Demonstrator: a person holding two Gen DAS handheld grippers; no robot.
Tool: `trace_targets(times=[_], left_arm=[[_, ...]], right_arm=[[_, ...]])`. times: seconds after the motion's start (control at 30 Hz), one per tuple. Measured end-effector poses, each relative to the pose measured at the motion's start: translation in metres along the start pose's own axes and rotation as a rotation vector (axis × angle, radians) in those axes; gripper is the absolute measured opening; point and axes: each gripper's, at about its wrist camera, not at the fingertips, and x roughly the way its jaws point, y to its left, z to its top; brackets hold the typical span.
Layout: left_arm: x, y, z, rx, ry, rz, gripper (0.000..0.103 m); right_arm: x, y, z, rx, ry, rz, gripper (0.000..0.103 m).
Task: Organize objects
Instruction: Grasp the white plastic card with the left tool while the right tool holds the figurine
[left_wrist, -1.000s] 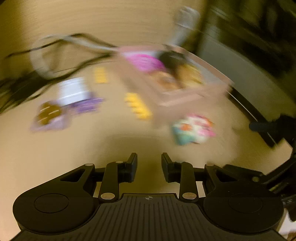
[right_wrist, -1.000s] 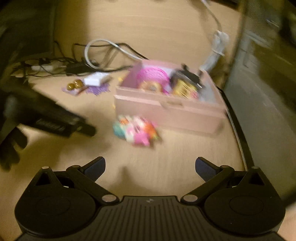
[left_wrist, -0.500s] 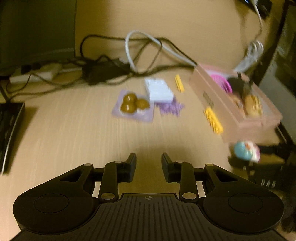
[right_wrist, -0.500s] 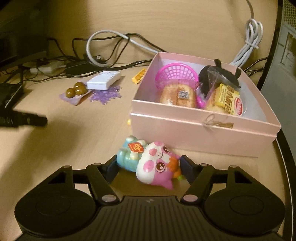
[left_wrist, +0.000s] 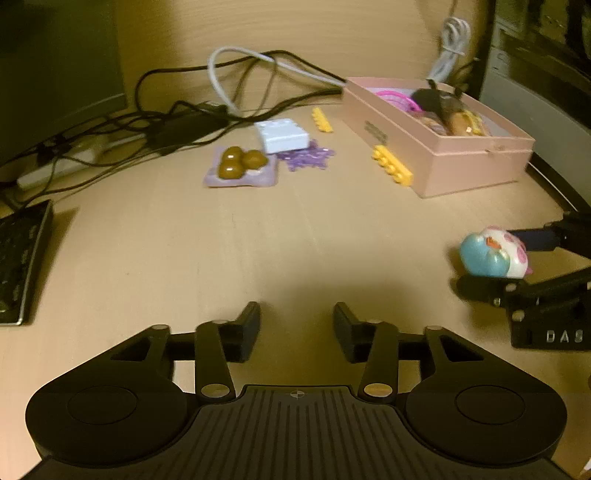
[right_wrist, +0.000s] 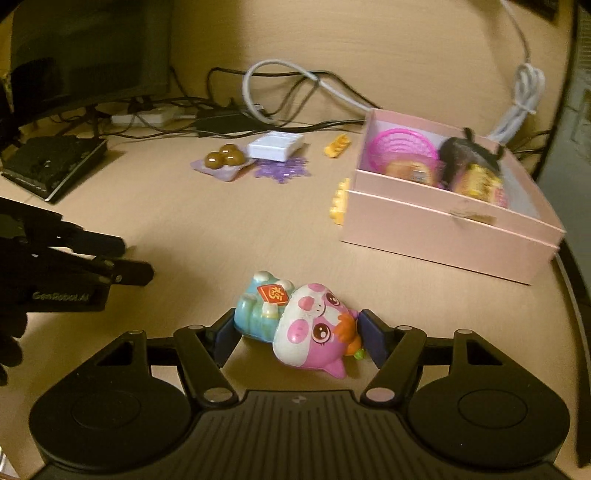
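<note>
A pink, white and blue animal toy (right_wrist: 303, 325) lies on its side between the pads of my right gripper (right_wrist: 297, 332), which is shut on it low over the desk. The left wrist view shows the same toy (left_wrist: 491, 254) in that gripper (left_wrist: 509, 258) at the far right. My left gripper (left_wrist: 297, 325) hovers over bare desk with its jaws opening and nothing between them. Beyond stands the pink box (right_wrist: 443, 229), which holds a pink basket (right_wrist: 402, 147) and snack packets. Two yellow bricks (left_wrist: 391, 168) (left_wrist: 321, 120), a white block (left_wrist: 282, 134), a purple snowflake (left_wrist: 306, 157) and a purple tray of brown balls (left_wrist: 240, 168) lie loose.
Tangled cables (left_wrist: 236, 92) and a power strip (left_wrist: 74, 162) run along the back of the desk. A dark keyboard (left_wrist: 18, 266) sits at the left edge below a monitor. A grey computer case (left_wrist: 535, 99) stands right of the box.
My right gripper went from wide open to shut on the toy. The left view swung left, away from the box, and its jaws have widened.
</note>
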Motion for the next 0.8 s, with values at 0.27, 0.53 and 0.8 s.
trace_targets(times=[0.27,0.53,0.8], left_arm=[[0.009,-0.020,0.005,0.038,0.037,-0.032,0.089],[0.018,-0.024,0.020,-0.081,0.012,-0.105,0.098],[0.049,0.000,0.110,-0.201,-0.101,-0.038,0.098]], right_arm=[[-0.008,-0.032,-0.013,0.086,0.009,-0.082,0.069],[-0.018,-0.051,-0.022,0.118,-0.001,-0.101,0.069],[-0.032,-0.064,-0.015,0.133,-0.035,-0.092,0.069]])
